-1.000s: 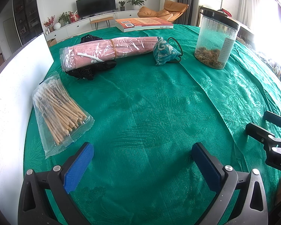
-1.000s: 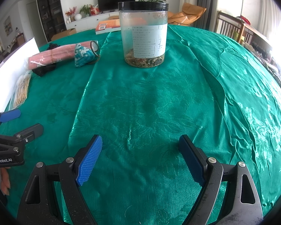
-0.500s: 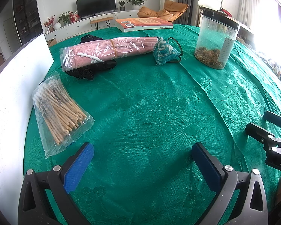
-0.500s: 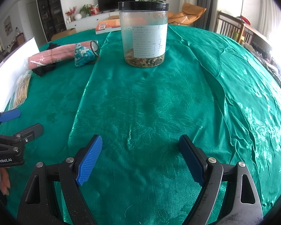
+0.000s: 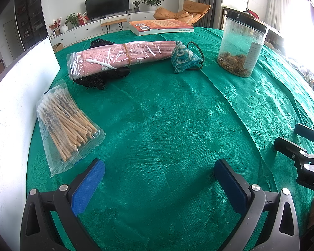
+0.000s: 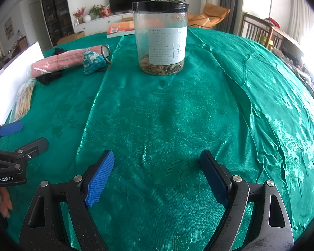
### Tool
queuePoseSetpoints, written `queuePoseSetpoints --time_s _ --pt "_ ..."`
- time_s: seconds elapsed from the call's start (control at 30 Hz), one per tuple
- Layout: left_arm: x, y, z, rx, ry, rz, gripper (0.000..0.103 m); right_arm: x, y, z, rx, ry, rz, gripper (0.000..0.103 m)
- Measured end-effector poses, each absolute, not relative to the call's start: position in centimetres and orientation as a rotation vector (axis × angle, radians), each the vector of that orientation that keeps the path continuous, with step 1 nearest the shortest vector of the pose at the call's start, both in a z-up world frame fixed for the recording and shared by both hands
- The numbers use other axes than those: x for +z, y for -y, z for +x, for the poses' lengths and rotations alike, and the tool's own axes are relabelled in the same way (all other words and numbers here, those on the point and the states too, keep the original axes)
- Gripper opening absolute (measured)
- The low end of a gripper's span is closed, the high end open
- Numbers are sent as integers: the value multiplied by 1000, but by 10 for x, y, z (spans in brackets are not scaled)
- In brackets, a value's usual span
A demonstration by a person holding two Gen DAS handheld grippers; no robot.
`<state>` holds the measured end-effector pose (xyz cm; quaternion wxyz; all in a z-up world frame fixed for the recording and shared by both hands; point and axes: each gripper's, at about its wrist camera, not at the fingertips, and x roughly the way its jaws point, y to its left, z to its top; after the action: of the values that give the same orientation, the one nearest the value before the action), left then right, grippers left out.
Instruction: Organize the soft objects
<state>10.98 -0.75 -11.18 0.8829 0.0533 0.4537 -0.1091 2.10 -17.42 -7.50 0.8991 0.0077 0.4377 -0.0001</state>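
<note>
— Differences between the two views are asked for first.

— Cotton swabs (image 5: 62, 123) in a clear bag are shown plainly in the left wrist view, beside a white board (image 5: 12, 108) along the tabletop's left edge; in the right wrist view only a sliver of that bag is seen. Wooden chairs (image 6: 259, 31) beyond the far right edge are shown in the right wrist view alone.

— And the open room?

— A wide bare stretch of green cloth on the tabletop (image 5: 167, 115) is seen ahead of both grippers. The left gripper (image 5: 159, 186) is held released, jaws wide apart, nothing between them. The right gripper (image 6: 157, 177) is likewise spread wide and empty, over bare cloth. Each gripper is caught at the edge of the other's view.

— The soft things?

— A pink roll of masks (image 5: 119, 55) in a clear sleeve is laid far back on the left, with a black lacy piece (image 5: 92, 80) tucked under it. A teal patterned pouch (image 5: 184, 57) is set touching the roll's right end.

— Containers?

— A clear jar (image 6: 161, 37) with a black lid is stood upright to the right of the pouch; a shallow layer of dried brownish bits is held at its bottom. An orange book (image 5: 160, 26) is laid at the far edge.
</note>
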Motion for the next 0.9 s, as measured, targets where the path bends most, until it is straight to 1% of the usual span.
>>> queuePoseSetpoints --time_s 0.43,0.53,0.63,0.73,0.8,0.9 --pt "-112 9 109 -231 -947 113 103 -75 174 21 0 -906 15 87" --pt "-108 9 106 -232 -989 126 103 -75 174 21 0 -906 15 87" --pt "-87 -4 102 -171 -901 108 103 -75 174 21 0 -906 15 87" --pt "-70 -30 119 -63 -862 6 103 -75 174 21 -1 -906 15 87" --pt "-73 -46 138 7 -896 -66 103 -75 174 21 -1 -907 15 87" --pt "-85 -61 160 117 -920 -96 103 -75 174 21 0 -907 15 87"
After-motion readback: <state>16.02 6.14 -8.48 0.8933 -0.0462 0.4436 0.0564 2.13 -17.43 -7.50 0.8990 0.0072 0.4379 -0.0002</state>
